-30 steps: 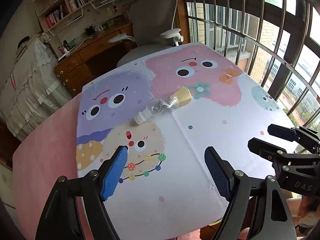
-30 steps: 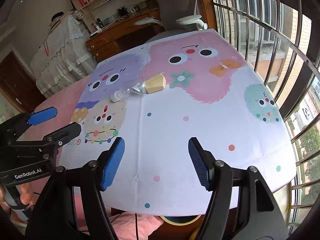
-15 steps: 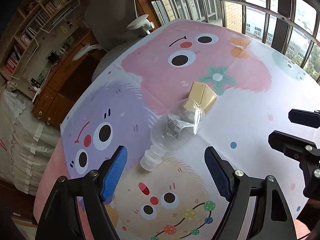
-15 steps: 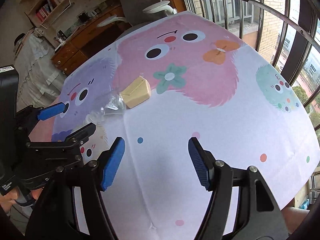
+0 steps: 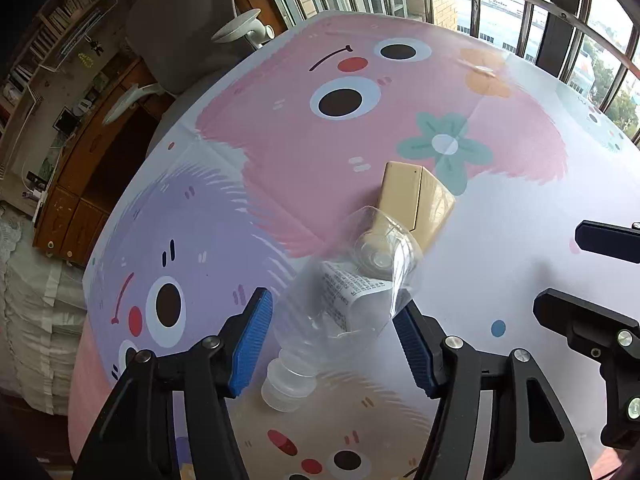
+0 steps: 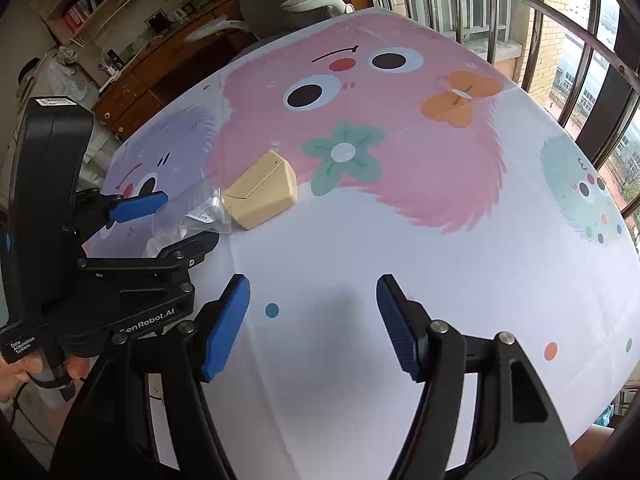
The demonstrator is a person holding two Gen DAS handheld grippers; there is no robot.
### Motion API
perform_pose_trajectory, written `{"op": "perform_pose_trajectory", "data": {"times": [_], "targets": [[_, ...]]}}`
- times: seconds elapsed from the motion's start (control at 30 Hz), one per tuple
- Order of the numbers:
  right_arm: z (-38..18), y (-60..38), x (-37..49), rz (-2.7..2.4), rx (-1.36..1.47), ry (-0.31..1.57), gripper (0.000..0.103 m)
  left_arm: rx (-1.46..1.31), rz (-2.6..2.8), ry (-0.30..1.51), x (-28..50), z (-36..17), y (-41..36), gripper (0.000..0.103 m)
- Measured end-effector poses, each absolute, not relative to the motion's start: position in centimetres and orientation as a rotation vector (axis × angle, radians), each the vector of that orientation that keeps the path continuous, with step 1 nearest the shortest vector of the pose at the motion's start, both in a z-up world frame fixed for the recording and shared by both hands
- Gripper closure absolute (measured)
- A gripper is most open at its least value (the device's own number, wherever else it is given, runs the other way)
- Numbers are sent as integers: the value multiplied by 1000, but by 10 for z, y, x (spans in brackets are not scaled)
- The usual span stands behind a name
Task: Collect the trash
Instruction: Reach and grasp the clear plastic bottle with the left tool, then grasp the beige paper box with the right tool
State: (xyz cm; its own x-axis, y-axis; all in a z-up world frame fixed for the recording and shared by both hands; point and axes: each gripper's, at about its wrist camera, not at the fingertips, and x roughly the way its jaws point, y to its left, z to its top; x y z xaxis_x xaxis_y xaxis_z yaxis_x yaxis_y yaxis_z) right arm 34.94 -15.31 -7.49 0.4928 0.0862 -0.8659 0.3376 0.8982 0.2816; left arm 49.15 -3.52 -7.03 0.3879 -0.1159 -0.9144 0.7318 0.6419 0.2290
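Note:
A crushed clear plastic bottle [image 5: 340,300] lies on the cartoon-print tablecloth [image 5: 500,240], its white cap toward me. My left gripper [image 5: 332,332] is open, and its blue pads sit on either side of the bottle without squeezing it. A tan carton [image 5: 416,196] lies just beyond the bottle, touching its base. In the right wrist view the same carton [image 6: 262,194] and bottle [image 6: 192,216] lie at mid left, the bottle partly hidden by the left gripper. My right gripper [image 6: 312,320] hangs open over bare cloth, nearer than the carton.
A grey office chair [image 5: 180,24] stands past the table's far edge, with a wooden desk [image 5: 80,168] and bookshelves behind. Barred windows [image 5: 520,4] run along the right. A hand [image 6: 24,368] holds the left gripper's handle at the left edge.
My left gripper has moved forward and down until its pads straddle the bottle. The right gripper has also advanced toward the carton. Both stay open.

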Motion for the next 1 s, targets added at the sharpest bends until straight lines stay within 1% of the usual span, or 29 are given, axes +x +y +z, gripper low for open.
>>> {"op": "perform_pose_trajectory", "data": {"times": [0.03, 0.07, 0.1, 0.2, 0.43, 0.7, 0.77, 0.9, 1.0], "targets": [[-76, -152, 353, -154, 442, 1054, 39, 689, -596, 1042, 496, -71, -33, 49], [-77, -151, 358, -147, 434, 1054, 39, 678, -597, 1045, 500, -71, -32, 58], [-78, -149, 363, -135, 428, 1054, 39, 658, -607, 1061, 506, -72, -29, 62], [-83, -143, 379, -99, 388, 1059, 39, 581, -607, 1108, 516, -73, -17, 67], [-97, -121, 420, -11, 174, 1071, 39, 474, -533, 1141, 534, -75, 28, 68], [-114, -113, 455, 60, -70, 1088, 36, 379, -482, 1175, 531, -75, 70, 68], [-116, -114, 457, 92, -97, 1069, 32, 360, -475, 1179, 532, -75, 75, 68], [-119, -119, 467, 136, -105, 1064, 29, 332, -469, 1184, 534, -74, 78, 68], [-119, -123, 475, 147, -111, 1062, 28, 320, -462, 1185, 528, -71, 80, 68]]}}
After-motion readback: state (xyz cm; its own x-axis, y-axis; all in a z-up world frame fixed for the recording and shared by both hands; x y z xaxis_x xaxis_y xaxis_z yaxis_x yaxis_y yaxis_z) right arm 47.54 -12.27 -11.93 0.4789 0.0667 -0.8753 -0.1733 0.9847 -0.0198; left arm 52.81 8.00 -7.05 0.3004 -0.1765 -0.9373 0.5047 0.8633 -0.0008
